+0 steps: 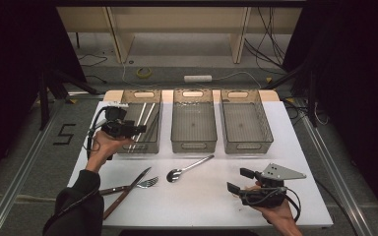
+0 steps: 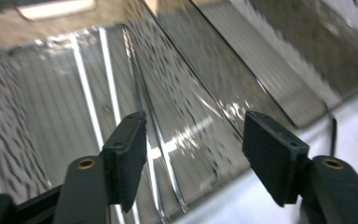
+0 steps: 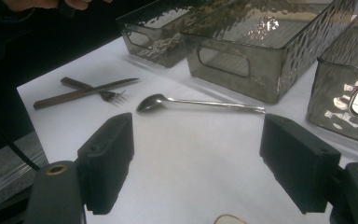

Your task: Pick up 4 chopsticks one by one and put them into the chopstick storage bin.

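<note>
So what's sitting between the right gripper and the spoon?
Nothing: in the right gripper view, bare white table runs from the open right gripper to the spoon. The high view agrees.

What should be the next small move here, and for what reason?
Probably the left gripper should draw back from the left bin toward the spoon. Its jaws stand open and empty over the chopsticks already in the bin, while spoon, fork and knife wait on the table.
</note>
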The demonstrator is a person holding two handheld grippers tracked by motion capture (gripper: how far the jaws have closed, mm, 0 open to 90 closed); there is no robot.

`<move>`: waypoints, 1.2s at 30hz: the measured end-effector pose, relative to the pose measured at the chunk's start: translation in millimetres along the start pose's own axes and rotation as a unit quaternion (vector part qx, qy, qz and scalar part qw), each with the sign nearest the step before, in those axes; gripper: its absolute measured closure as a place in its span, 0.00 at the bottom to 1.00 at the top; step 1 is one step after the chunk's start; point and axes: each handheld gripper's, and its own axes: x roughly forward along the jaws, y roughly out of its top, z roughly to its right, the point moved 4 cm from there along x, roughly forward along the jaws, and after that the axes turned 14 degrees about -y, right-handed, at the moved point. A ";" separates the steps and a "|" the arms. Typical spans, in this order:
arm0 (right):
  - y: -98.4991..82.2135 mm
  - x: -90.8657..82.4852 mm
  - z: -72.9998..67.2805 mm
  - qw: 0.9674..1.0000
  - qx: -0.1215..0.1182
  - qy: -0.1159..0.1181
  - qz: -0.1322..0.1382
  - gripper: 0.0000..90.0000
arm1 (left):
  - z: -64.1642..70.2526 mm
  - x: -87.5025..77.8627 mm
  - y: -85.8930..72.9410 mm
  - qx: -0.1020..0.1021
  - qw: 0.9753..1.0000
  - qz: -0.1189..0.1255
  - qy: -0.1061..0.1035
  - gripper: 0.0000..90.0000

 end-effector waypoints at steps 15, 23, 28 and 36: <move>0.5 -1.1 -0.4 1.000 -0.005 -0.002 0.002 0.30 | 24.4 -0.9 -9.1 0.025 1.000 -0.009 -0.009 0.37; 0.5 -1.6 0.3 1.000 -0.006 -0.002 0.002 0.30 | 33.8 4.2 -15.6 0.036 0.999 -0.017 -0.022 0.34; 0.7 -1.8 0.2 1.000 -0.006 -0.003 0.003 0.30 | 43.3 10.6 -20.0 0.048 0.998 -0.027 -0.032 0.32; -0.1 -0.6 0.5 1.000 -0.006 0.000 0.002 0.30 | 56.0 17.8 -24.5 0.052 0.997 -0.030 -0.052 0.30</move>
